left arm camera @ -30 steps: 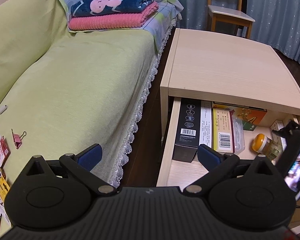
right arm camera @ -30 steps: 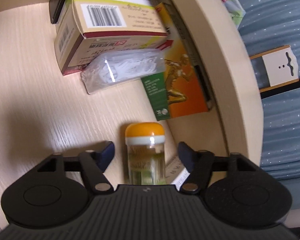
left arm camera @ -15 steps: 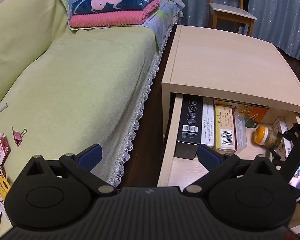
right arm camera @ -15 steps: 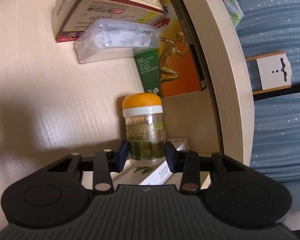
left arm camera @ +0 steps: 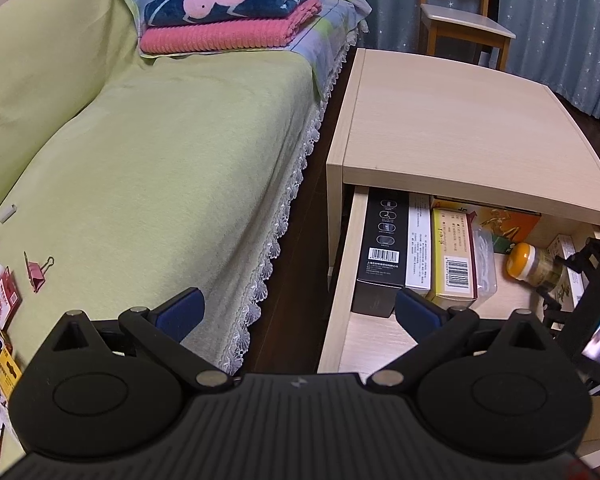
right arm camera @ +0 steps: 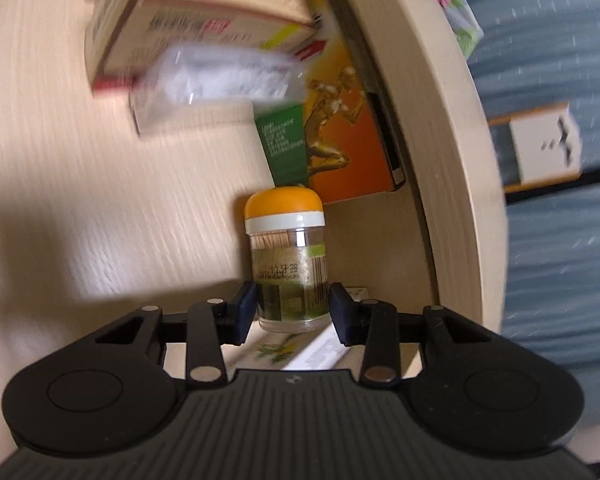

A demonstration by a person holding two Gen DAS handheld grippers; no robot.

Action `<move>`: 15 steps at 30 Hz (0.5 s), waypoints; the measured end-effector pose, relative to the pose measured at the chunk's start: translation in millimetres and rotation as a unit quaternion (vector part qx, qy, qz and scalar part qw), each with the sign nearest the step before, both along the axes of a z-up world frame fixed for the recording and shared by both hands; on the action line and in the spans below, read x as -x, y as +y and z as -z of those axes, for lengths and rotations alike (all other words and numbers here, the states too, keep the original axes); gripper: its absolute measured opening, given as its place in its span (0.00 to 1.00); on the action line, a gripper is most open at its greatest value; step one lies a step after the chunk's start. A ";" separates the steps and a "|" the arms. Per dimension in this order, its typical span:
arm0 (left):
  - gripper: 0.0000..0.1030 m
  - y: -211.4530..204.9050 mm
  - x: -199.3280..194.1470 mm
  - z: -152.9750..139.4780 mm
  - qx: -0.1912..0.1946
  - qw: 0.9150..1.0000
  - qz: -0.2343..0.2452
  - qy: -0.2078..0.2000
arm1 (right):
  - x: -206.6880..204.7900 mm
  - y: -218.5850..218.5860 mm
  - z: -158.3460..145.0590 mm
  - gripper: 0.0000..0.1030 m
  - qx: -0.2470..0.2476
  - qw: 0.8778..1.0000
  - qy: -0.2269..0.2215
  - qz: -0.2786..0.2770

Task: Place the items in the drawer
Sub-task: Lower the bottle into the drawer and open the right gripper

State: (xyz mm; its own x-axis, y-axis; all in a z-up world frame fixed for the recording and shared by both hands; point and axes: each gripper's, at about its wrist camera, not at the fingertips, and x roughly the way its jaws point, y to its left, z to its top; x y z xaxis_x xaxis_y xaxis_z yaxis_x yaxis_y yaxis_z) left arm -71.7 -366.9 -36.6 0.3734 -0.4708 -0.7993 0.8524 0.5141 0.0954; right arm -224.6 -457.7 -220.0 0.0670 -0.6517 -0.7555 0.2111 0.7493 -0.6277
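The wooden drawer [left arm camera: 374, 336] stands pulled out under the low table [left arm camera: 460, 128]. At its right end lies a clear toothpick jar [right arm camera: 288, 264] with an orange lid, also visible as the jar [left arm camera: 534, 266] in the left wrist view. My right gripper [right arm camera: 293, 312] is shut on the jar's lower half, just above a white box [right arm camera: 312, 354]. My left gripper [left arm camera: 298, 312] hangs open and empty above the gap between the sofa and the drawer's front left corner.
The drawer holds a black box [left arm camera: 382, 248], a white box [left arm camera: 419, 248], a yellow box [left arm camera: 454, 256], a plastic bag [right arm camera: 228, 76] and an orange-green box [right arm camera: 332, 140]. Left is a green sofa [left arm camera: 160, 160] with pink binder clips [left arm camera: 36, 272], small packets [left arm camera: 0, 300] and folded blankets [left arm camera: 228, 12]. A chair [left arm camera: 464, 24] stands behind.
My right gripper went from open around the jar to shut on it and has drawn back a little. My left gripper stayed open, its view shifting slightly.
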 end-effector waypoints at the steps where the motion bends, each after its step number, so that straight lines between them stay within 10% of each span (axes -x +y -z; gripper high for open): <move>1: 0.99 0.0 0.1 0.2 0.000 1.000 0.000 0.000 | -0.5 -5.0 -9.8 0.33 -0.027 0.999 -0.031 0.023; 4: 0.99 -0.9 1.5 0.0 0.000 1.000 -0.001 0.000 | 0.0 -27.1 -35.3 0.33 -0.113 0.979 -0.128 0.111; 13: 0.99 2.6 1.3 -0.7 0.000 1.000 -0.002 0.001 | 31.7 -83.2 -64.0 0.44 -0.299 0.863 -0.303 0.271; 15: 0.99 3.1 0.4 0.0 -0.001 1.000 -0.004 0.002 | 42.0 -81.7 -66.8 0.44 -0.299 0.862 -0.308 0.271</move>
